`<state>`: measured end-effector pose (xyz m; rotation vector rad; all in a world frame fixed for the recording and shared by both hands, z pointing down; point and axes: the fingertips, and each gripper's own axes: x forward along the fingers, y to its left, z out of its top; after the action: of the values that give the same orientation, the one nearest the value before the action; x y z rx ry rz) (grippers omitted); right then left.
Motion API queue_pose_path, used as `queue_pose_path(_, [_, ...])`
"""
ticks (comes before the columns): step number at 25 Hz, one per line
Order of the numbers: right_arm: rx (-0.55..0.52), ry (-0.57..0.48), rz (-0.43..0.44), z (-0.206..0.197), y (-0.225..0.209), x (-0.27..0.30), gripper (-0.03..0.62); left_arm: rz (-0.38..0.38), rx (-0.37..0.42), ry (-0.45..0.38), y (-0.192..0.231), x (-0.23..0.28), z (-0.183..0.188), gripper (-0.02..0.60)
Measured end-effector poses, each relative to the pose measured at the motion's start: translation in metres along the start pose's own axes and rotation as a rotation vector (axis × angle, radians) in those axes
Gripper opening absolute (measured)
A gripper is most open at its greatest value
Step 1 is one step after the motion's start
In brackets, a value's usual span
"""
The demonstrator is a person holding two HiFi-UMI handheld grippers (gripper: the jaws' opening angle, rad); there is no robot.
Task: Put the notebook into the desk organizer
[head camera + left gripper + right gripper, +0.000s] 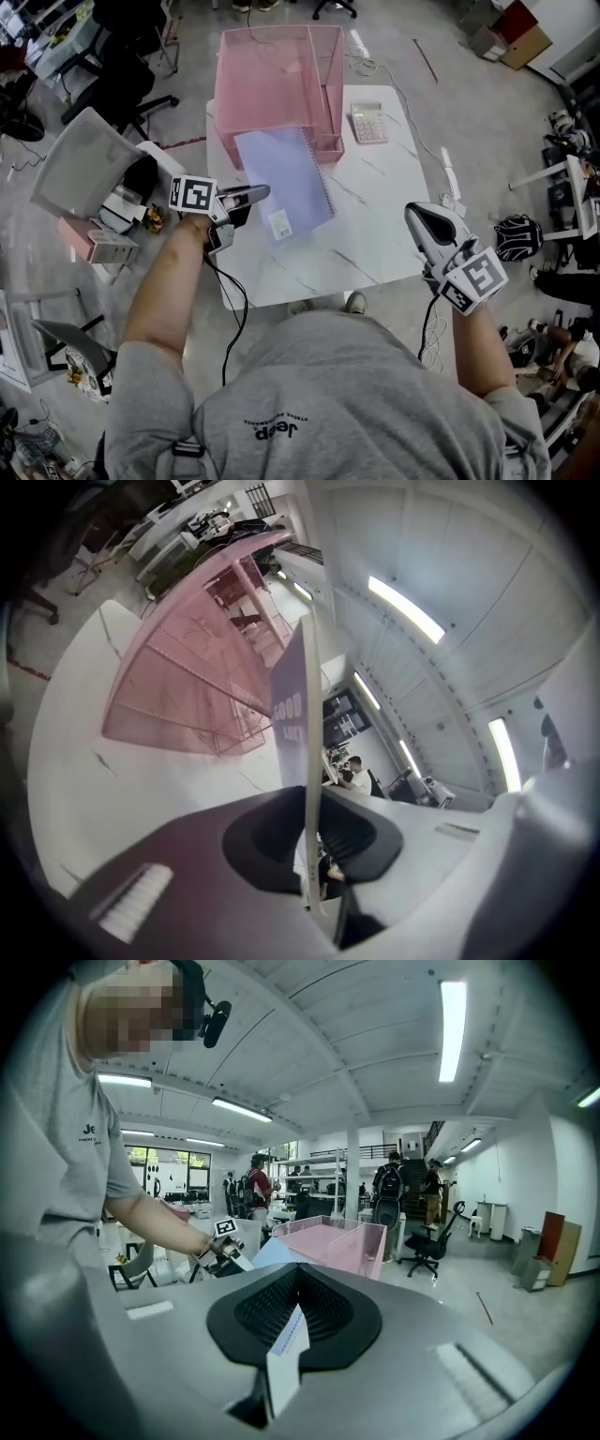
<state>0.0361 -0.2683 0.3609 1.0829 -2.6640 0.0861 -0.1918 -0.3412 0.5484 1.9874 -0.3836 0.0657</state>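
My left gripper [246, 197] is shut on the left edge of a lavender spiral notebook [286, 183]. The notebook hangs tilted over the white table [375, 234], its far end at the open front of the pink mesh desk organizer [272, 80]. In the left gripper view the notebook [305, 714] stands edge-on between the pads of the left gripper [309, 827], with the organizer [187, 677] to its left. My right gripper [427, 220] hovers off the table's right edge, away from both. In the right gripper view its jaws [295, 1321] are closed with a small white paper slip [286, 1349] between the pads.
A white calculator [367, 123] lies on the table just right of the organizer. A grey chair [84, 164] and boxes stand to the left of the table. Cables trail over the floor on the right.
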Motion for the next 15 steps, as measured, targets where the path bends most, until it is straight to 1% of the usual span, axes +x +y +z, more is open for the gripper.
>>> queue_pose_path(5, [0.0, 0.013, -0.014, 0.001, -0.004, 0.006, 0.002, 0.042, -0.074, 0.018, 0.026, 0.0, 0.007, 0.091])
queue_pose_path(11, [0.004, 0.018, -0.019, 0.001, -0.007, 0.013, 0.002, 0.112, -0.124, 0.043, 0.049, -0.004, 0.022, 0.091])
queue_pose_path(13, [0.005, 0.019, -0.016, 0.001, -0.006, 0.015, 0.002, 0.101, -0.136, 0.045, 0.047, -0.007, 0.028, 0.091])
queue_pose_path(15, [0.007, 0.02, -0.017, 0.002, -0.007, 0.017, 0.002, 0.059, -0.146, 0.045, 0.036, -0.009, 0.031, 0.091])
